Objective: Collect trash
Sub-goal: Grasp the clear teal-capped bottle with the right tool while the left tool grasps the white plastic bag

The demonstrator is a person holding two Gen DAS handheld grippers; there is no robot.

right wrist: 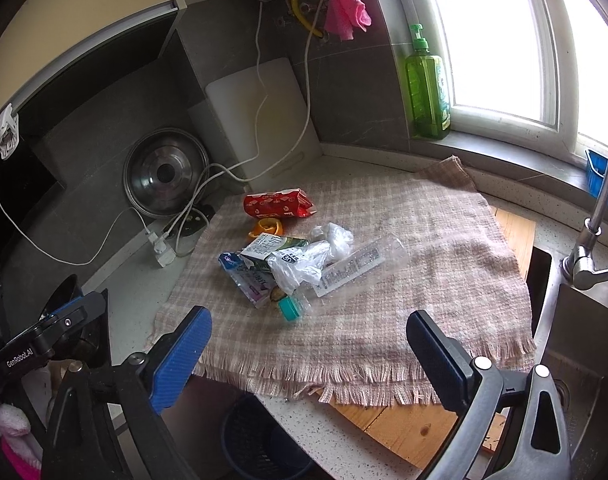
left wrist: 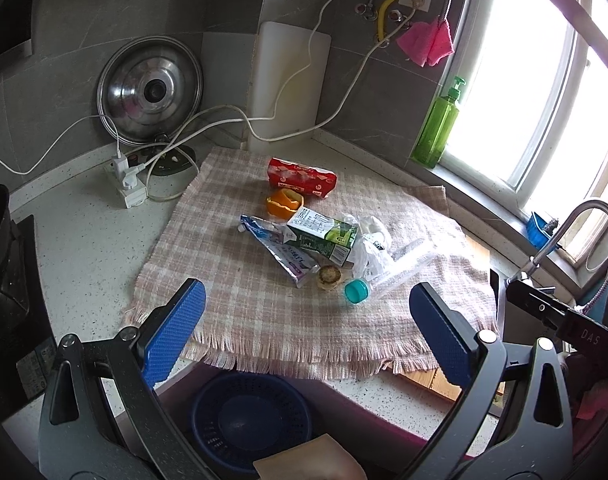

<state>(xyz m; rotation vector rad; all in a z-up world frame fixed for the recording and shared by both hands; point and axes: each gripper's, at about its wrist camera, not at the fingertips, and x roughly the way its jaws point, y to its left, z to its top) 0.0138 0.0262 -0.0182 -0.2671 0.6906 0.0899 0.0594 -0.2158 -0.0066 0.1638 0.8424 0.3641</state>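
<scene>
A pile of trash lies on a pink checked cloth (left wrist: 264,312) (right wrist: 404,248): a red wrapper (left wrist: 302,177) (right wrist: 278,203), an orange peel (left wrist: 285,201) (right wrist: 267,227), a green carton (left wrist: 324,236) (right wrist: 270,251), a flattened toothpaste tube (left wrist: 282,250) (right wrist: 248,284), a crumpled plastic bag (left wrist: 370,246) (right wrist: 312,258), a clear bottle (left wrist: 400,268) (right wrist: 360,266) with a teal cap (left wrist: 356,291) (right wrist: 290,307), and a small brown cup (left wrist: 329,277). My left gripper (left wrist: 308,332) and right gripper (right wrist: 308,354) are both open and empty, above the cloth's near edge. A blue basket (left wrist: 248,420) (right wrist: 260,440) stands below the counter edge.
A pot lid (left wrist: 150,90), white cutting board (left wrist: 288,84), power strip with cables (left wrist: 128,184) and green soap bottle (left wrist: 438,124) stand at the back. A sink with faucet (right wrist: 596,216) is on the right. A stove (left wrist: 4,280) is on the left.
</scene>
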